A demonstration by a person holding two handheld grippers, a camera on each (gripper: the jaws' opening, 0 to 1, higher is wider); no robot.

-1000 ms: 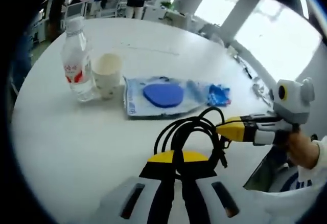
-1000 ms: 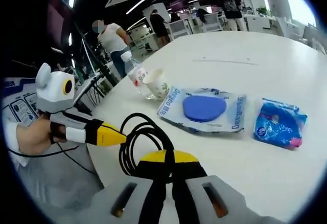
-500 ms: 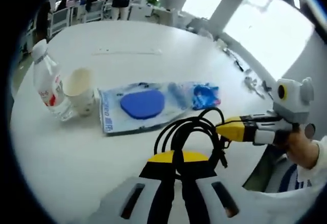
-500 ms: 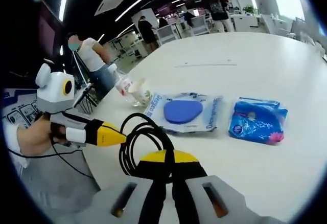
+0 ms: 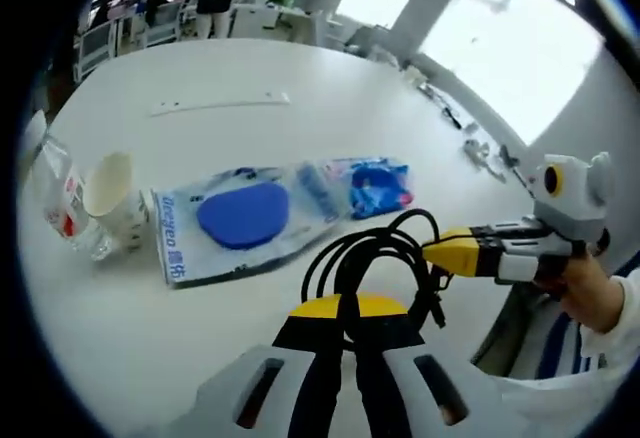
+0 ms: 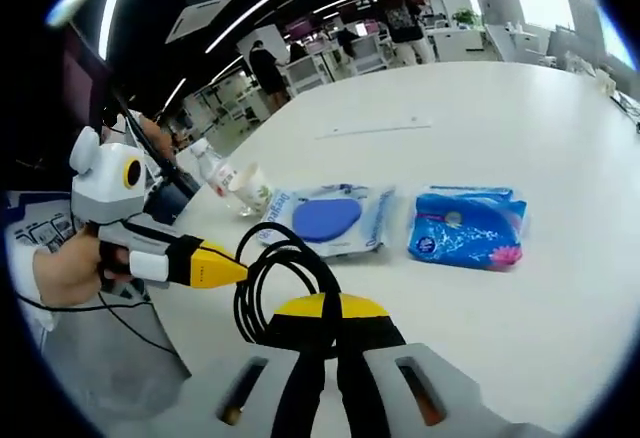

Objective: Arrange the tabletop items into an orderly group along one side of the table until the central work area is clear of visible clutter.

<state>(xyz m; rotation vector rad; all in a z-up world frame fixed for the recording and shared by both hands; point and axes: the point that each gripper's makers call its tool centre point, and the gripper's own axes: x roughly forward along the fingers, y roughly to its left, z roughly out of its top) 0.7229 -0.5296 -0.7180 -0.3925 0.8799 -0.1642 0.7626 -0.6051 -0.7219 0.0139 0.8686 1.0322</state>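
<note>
Black cable coil point(image 5: 370, 258) is pinched by both closed jaws; blue packet point(image 6: 465, 228) lies ahead-right, nearer right gripper point(image 6: 325, 308), long axis crosswise.

yellow-tipped gripper point(image 5: 440, 254), black cables point(image 5: 370, 258), perhaps white sleeve point(image 5: 625, 323)

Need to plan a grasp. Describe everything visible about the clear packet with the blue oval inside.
The clear packet looks like thin glossy plastic, flat on the white table. A blue oval pad shows through it; blue lettering runs along one short edge. It lies between the paper cup and the blue tissue pack. Neither gripper touches it.
</note>
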